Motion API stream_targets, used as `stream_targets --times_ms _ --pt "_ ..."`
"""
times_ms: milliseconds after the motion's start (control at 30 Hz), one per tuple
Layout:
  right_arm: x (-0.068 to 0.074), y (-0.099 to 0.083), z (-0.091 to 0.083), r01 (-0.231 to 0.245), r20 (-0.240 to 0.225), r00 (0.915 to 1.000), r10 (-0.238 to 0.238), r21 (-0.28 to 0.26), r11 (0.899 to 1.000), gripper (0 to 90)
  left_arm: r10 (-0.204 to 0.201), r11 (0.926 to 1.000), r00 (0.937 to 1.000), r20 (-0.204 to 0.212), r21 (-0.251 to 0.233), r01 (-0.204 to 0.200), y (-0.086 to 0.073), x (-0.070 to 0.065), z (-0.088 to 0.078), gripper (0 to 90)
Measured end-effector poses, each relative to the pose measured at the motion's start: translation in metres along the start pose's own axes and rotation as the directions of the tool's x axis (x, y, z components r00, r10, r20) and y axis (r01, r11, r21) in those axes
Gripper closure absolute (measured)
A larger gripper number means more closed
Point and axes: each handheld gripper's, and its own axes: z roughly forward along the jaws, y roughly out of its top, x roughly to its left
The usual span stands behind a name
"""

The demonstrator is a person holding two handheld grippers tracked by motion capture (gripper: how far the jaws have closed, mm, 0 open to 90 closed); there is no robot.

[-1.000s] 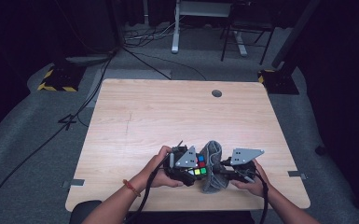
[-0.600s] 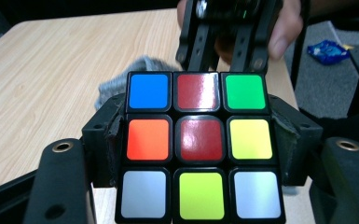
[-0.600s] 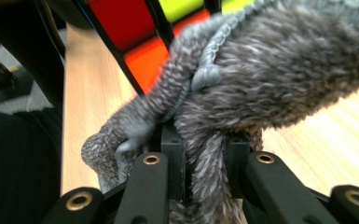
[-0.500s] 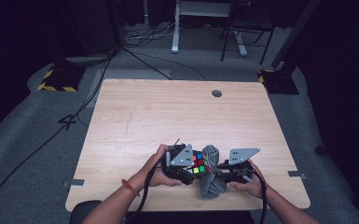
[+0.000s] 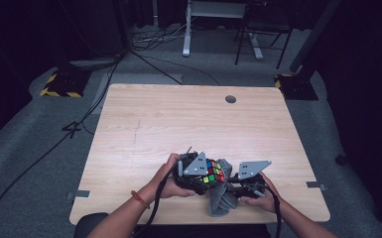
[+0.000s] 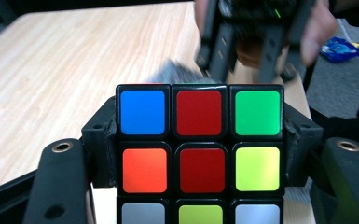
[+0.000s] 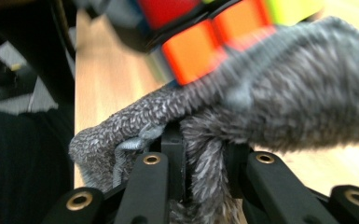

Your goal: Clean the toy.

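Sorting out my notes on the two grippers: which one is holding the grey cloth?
The right gripper, its jaws shut on the grey cloth; the left gripper clamps the puzzle cube instead.

Both forearms are bare, with a thin red-orange bracelet [image 5: 138,198] on the left wrist. The left gripper [image 6: 200,140] is black, with brass-ringed screw holes in its arms and a grey three-cornered plate on top. The right gripper [image 7: 204,154] matches it. A black cable trails from each.

Light wooden rectangular table [image 5: 188,119] with round grey cable grommet [image 5: 230,99] — grey carpeted floor [image 5: 39,163], black cables [image 5: 87,116], yellow-black striped floor block [image 5: 59,85].
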Motion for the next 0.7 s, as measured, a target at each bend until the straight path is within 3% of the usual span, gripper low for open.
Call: stream_targets --times_ms 133,333,500,633,700 --pt "0.003 0.002 0.005 0.008 -0.014 0.9999 -0.008 0.004 1.0 76.5 -0.002 0.9999 1.0 0.003 -0.013 0.002 0.001 0.001 -0.003 33.2" --pt "-0.005 0.004 -0.011 -0.011 0.05 0.9987 0.014 -0.056 0.998 76.5 -0.021 0.9998 0.9997 0.012 0.004 0.021 -0.003 0.004 -0.001 32.7" --pt "-0.01 0.007 -0.025 0.002 0.114 0.9934 0.008 -0.09 0.996 76.6 -0.025 0.9982 0.9996 -0.015 0.053 0.026 -0.004 0.005 0.005 32.2" --pt "-0.013 0.011 -0.034 -0.005 0.12 0.9926 0.021 -0.137 0.991 76.6 -0.003 0.9947 1.0 -0.009 0.103 0.004 -0.006 0.002 0.013 32.6" --pt "-0.012 0.012 -0.034 0.0 0.127 0.9918 0.017 -0.133 0.991 76.7 0.005 0.9931 0.9999 -0.014 0.118 -0.003 -0.005 -0.001 0.016 32.8"
